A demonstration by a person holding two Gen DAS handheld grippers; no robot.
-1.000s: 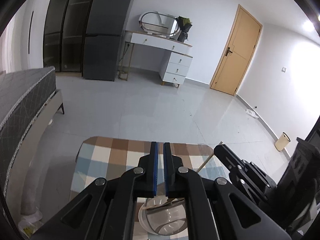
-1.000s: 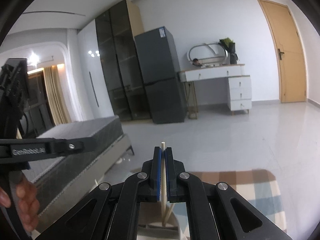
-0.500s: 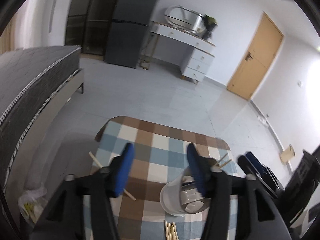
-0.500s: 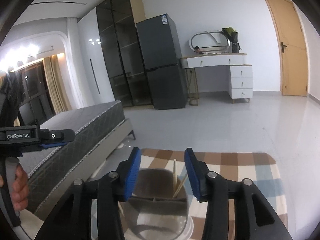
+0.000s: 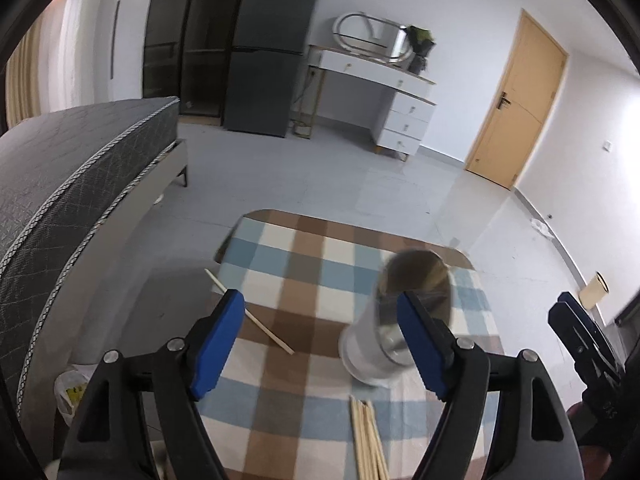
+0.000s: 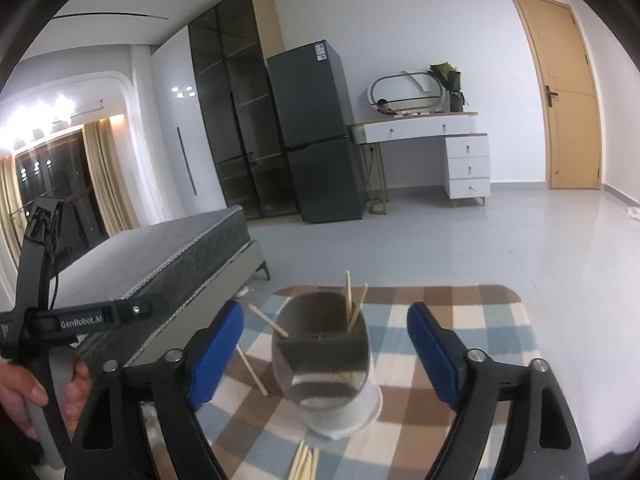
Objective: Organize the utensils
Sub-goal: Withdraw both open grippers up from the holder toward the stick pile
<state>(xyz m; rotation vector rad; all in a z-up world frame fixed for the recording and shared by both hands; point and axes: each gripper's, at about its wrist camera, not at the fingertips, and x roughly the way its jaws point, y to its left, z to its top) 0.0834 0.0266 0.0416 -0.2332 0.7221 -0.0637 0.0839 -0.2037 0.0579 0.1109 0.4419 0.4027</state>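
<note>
Now we hold both grippers, left and right, spread wide and empty above the table. The loose chopstick lies slantwise just beyond our left fingers, nearer that hand, left of the holder

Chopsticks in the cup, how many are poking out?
2 chopsticks stick up from the far compartment of the holder, leaning together. More may be hidden inside. Others lie loose on the checkered cloth.

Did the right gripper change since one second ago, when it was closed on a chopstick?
Yes. The right gripper now stands open and empty above the checked tablecloth; two chopsticks stand in the utensil holder below.
</note>
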